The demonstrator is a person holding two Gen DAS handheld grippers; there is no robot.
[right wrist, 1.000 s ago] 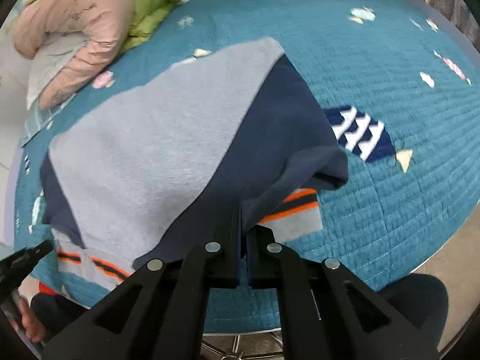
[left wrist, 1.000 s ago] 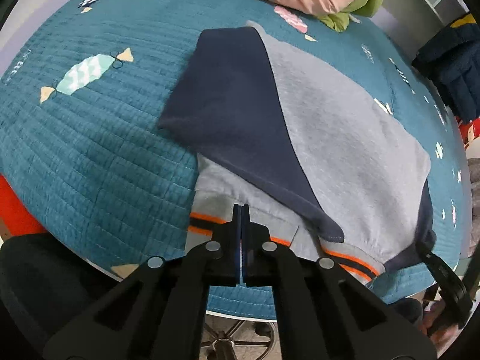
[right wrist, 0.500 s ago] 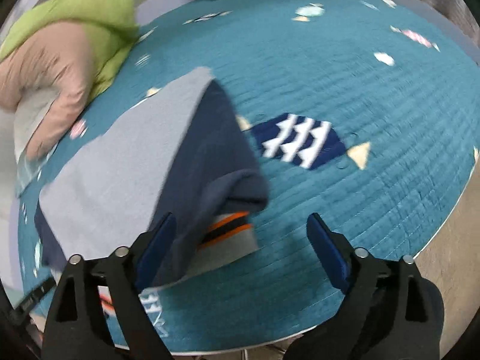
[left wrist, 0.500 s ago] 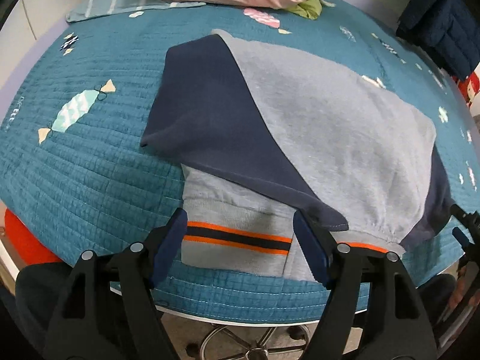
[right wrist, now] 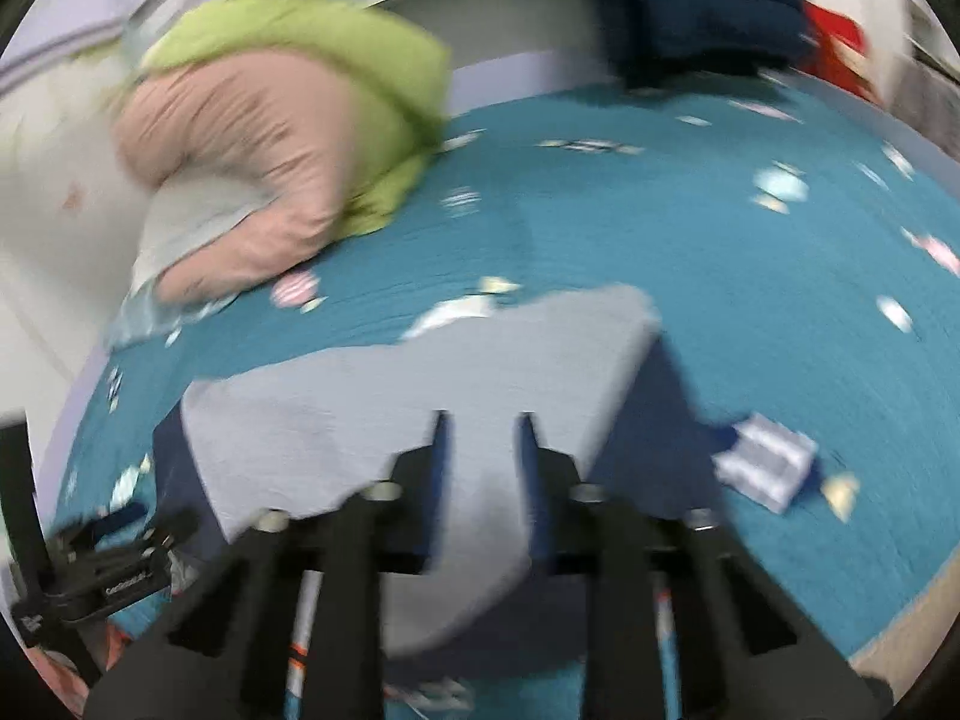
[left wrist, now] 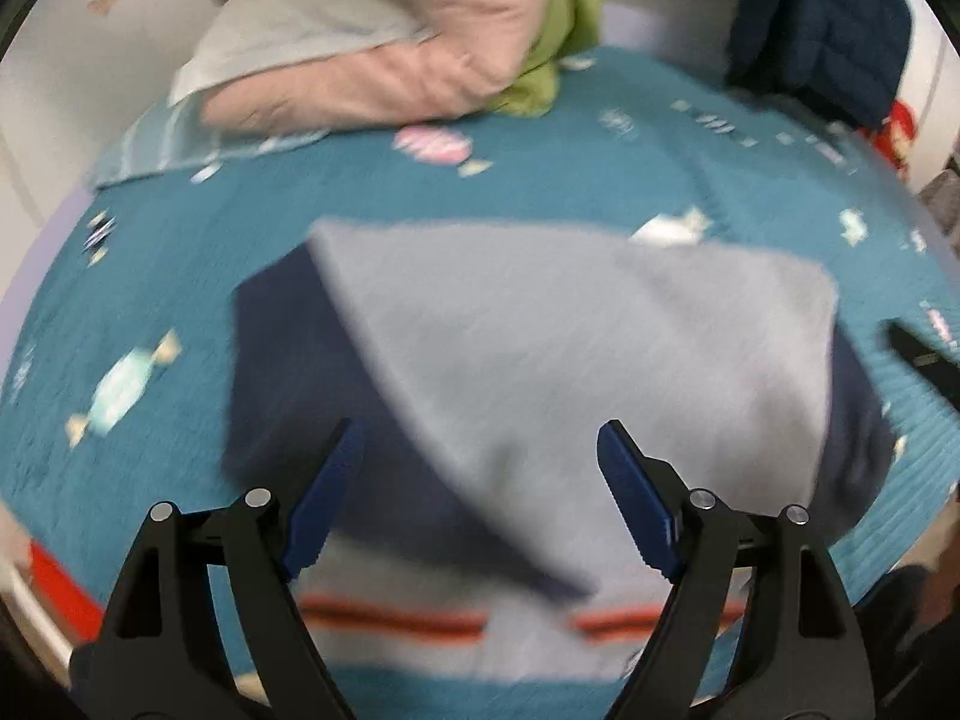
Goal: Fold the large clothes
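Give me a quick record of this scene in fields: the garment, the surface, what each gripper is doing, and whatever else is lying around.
garment: grey and navy sweatshirt, sleeves folded in, orange-striped hem nearest
surface: teal quilted bedspread
left gripper: jaws wide, just opened further, above the sweatshirt, nothing pressed between them
right gripper: jaws narrow, just been closing, no cloth clearly pinched; view blurred
other items: pink and green jacket pile at far edge; dark blue padded jacket far right

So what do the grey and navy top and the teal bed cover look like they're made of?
The top looks like soft, matte sweatshirt knit, probably cotton fleece: dull fuzzy surface, ribbed hem with orange stripes. The bed cover looks like quilted woven fabric with stitched ridges and printed candy shapes. Motion blur leaves both uncertain.
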